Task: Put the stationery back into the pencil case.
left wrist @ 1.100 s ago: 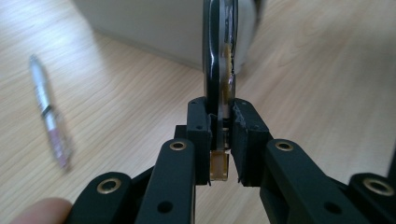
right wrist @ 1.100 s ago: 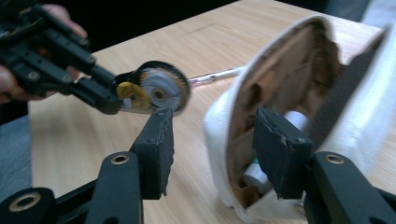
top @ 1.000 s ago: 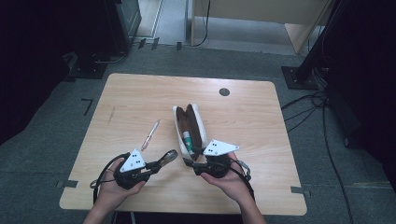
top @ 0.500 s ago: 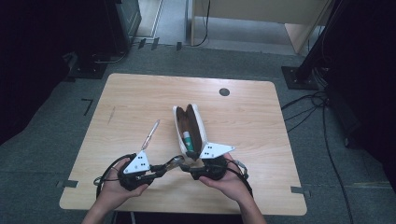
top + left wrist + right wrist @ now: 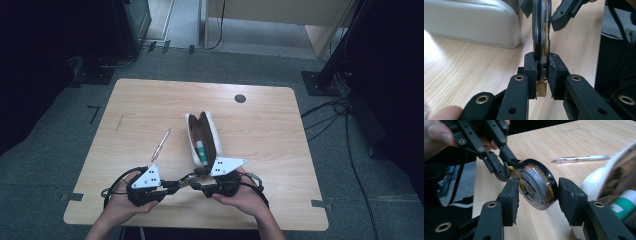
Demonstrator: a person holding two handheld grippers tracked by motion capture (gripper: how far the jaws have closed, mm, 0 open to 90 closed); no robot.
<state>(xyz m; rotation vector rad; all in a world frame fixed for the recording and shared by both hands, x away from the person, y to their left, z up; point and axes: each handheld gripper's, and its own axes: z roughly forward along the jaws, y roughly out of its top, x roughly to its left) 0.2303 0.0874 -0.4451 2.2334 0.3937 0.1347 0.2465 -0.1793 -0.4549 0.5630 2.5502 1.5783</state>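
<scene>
The round disc (image 5: 535,185), flat, glossy black at the rim with a translucent face and yellow parts inside, hangs just above the pale wood-grain table (image 5: 280,130) near its front edge, between the two grippers and just in front of the open white pencil case (image 5: 202,137). The left gripper (image 5: 541,75) has its jaws closed on the disc's edge, seen edge-on there, while the right gripper (image 5: 537,202) shows its round face, its rough foam-padded jaws parted on either side with the right pad apart from the rim. From above, both hands meet low at the table's front, a slim clear pen (image 5: 161,144) lying left of the case.
</scene>
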